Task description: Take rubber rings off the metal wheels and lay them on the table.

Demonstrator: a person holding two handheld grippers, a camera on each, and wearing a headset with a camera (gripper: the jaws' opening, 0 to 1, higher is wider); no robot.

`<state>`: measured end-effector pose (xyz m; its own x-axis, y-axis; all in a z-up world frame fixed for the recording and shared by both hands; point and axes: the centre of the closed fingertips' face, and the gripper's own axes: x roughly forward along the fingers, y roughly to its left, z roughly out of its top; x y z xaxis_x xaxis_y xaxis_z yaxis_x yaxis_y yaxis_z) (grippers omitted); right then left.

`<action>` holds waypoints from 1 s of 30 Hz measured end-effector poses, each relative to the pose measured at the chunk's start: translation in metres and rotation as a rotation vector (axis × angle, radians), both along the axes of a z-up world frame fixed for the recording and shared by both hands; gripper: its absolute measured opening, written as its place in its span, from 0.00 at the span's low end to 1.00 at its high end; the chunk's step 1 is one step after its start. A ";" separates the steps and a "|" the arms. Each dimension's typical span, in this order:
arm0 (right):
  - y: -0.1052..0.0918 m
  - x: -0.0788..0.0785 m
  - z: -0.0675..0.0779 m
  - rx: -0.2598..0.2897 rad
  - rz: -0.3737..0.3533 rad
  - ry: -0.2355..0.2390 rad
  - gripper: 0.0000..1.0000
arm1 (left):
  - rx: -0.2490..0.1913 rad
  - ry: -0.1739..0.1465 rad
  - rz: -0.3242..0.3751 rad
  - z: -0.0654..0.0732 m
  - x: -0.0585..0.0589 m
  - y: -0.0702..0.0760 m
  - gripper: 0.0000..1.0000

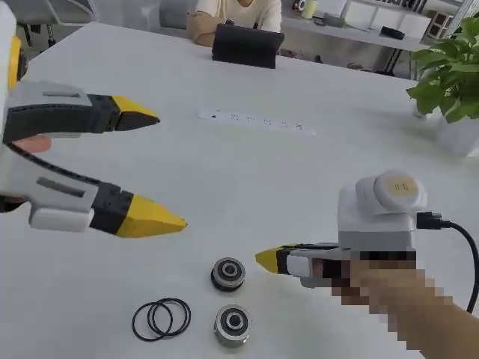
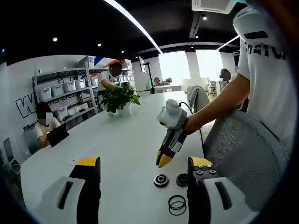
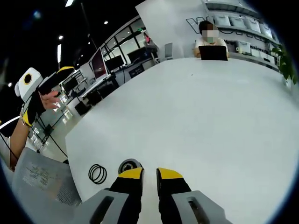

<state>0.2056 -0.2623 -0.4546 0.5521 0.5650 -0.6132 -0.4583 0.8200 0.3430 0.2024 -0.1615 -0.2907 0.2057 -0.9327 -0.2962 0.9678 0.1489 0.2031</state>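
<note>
At the near edge of the tabletop (image 1: 314,172), closest to us, lie the loose rubber rings (image 1: 161,318). They are thin black hoops overlapping flat on the white surface, and we cannot tell whether there are two or three. Just beside them to the right sits the near wheel (image 1: 233,326). Its rim looks bare and bright, so we judge its ring is already off.

A little beyond stands the far wheel (image 1: 228,274). Its rim looks dark, and we take it to carry a ring, though the band is too small to be sure.

The right gripper (image 1: 266,259) points at this wheel from the right, near it but apart. Its jaws are drawn almost together and pinch nothing. Higher on the left, the left gripper (image 1: 168,170) hangs well apart from both wheels, its jaws spread wide and empty.

We expect the ring to be light, soft and stretchy, seated snugly around the rim. The wheel looks small, dense and smooth, so it is likely to skate on the slick tabletop. We would therefore clamp the wheel across its flat faces with one pair of jaws. With the other we would work a tip under the band at the rim and peel it off. The ring may snap back.

Farther off lie a white power strip (image 1: 258,120) and a dark tablet (image 1: 247,46) with a person seated behind it. A potted plant (image 1: 449,67) stands to the right.
</note>
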 end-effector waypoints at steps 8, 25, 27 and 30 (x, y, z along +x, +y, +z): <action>-0.001 0.000 -0.001 -0.002 0.005 -0.001 0.09 | -0.004 -0.027 -0.021 0.003 0.015 -0.026 0.67; 0.002 -0.006 -0.007 -0.044 0.063 0.000 0.09 | 0.051 0.051 -0.030 -0.070 0.016 -0.057 0.43; 0.005 -0.008 -0.010 -0.055 0.082 0.002 0.09 | 0.074 0.072 -0.029 -0.086 0.012 -0.058 0.41; 0.008 -0.010 -0.012 -0.061 0.103 0.003 0.09 | 0.083 0.091 -0.029 -0.099 0.007 -0.061 0.38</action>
<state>0.1957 -0.2547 -0.4665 0.4910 0.5803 -0.6498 -0.5406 0.7878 0.2952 0.2096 -0.2226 -0.3895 0.1473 -0.9094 -0.3890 0.9865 0.1065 0.1248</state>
